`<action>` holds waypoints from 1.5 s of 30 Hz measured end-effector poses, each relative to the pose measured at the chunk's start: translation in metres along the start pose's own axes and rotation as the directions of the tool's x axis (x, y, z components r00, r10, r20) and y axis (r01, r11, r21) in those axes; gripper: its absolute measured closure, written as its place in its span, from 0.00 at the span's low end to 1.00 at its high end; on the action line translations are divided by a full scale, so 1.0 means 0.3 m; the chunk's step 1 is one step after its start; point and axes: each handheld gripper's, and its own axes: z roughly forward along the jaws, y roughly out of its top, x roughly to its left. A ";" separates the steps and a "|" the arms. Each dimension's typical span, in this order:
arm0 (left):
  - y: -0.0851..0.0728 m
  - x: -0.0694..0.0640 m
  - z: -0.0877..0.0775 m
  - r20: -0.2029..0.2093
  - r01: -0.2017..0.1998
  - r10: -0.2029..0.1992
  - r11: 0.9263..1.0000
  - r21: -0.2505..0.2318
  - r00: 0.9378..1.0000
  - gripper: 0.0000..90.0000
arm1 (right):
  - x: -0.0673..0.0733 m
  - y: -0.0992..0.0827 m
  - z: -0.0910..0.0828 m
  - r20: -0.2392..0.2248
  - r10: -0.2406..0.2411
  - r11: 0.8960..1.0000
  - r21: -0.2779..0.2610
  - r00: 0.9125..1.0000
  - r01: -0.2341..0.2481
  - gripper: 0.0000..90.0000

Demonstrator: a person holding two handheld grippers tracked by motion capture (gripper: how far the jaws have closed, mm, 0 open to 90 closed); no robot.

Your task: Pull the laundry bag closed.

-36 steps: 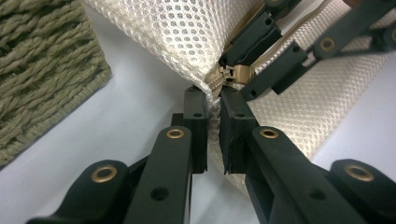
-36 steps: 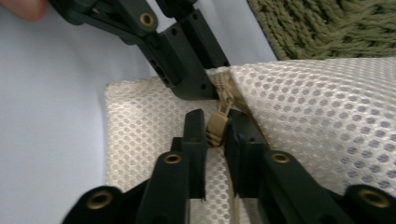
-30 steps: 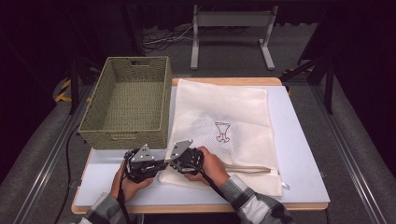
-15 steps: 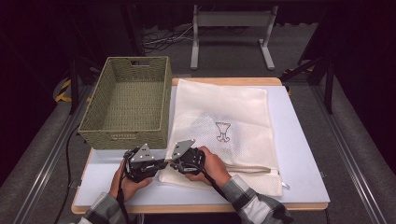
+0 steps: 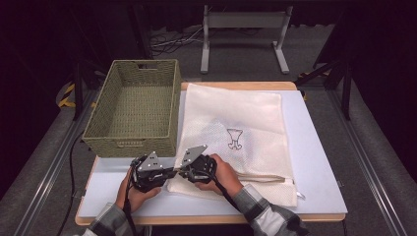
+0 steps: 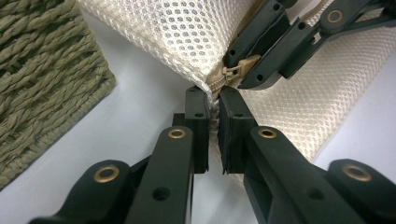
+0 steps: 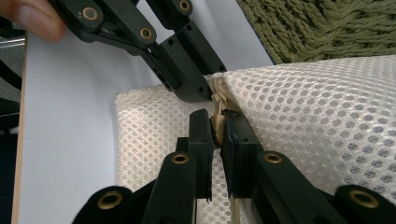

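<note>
Near edge of the white table point(image 5: 314, 162): both hands meet at the near-left corner of the cream mesh zip bag point(image 5: 246, 123).

Left gripper point(image 6: 212, 100) w/ jaws nearly closed, pinching the bag's corner fabric right at the zip end. It sits just left of the right gripper point(image 7: 217, 122), whose jaws are pressed onto the small tan zipper pull point(image 7: 216, 125). The two sets of black jaws are almost touching each other at that corner; in the left gripper view the pull point(image 6: 236, 70) lies btwn the other gripper's jaws.

Bag lies flat, spread across the table's centre and right, a small dark drawing point(image 5: 235, 138) in its middle, zip running along the near edge.

Farther back-left: rectangular olive woven basket point(image 5: 135, 105), empty, its right wall right beside the bag's left edge. Beyond the table, a grey metal stand point(image 5: 244, 29) on the floor.
</note>
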 end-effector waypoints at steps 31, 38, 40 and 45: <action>-0.003 -0.003 0.005 -0.002 0.000 0.000 1.000 0.002 1.000 0.93 | 0.005 -0.002 0.000 0.023 0.015 1.000 0.001 1.000 -0.015 0.92; -0.004 0.002 0.000 0.004 0.018 -0.018 1.000 -0.005 1.000 0.93 | 0.007 -0.003 -0.001 0.025 0.009 1.000 0.008 1.000 -0.009 0.97; -0.004 0.003 -0.003 0.013 0.024 -0.024 1.000 -0.009 1.000 0.93 | 0.009 -0.002 -0.001 0.034 0.009 1.000 0.007 0.999 -0.009 0.97; -0.004 0.000 -0.004 0.002 0.013 -0.013 1.000 -0.009 1.000 0.93 | 0.011 0.001 -0.002 0.034 0.001 1.000 0.008 0.999 -0.002 0.97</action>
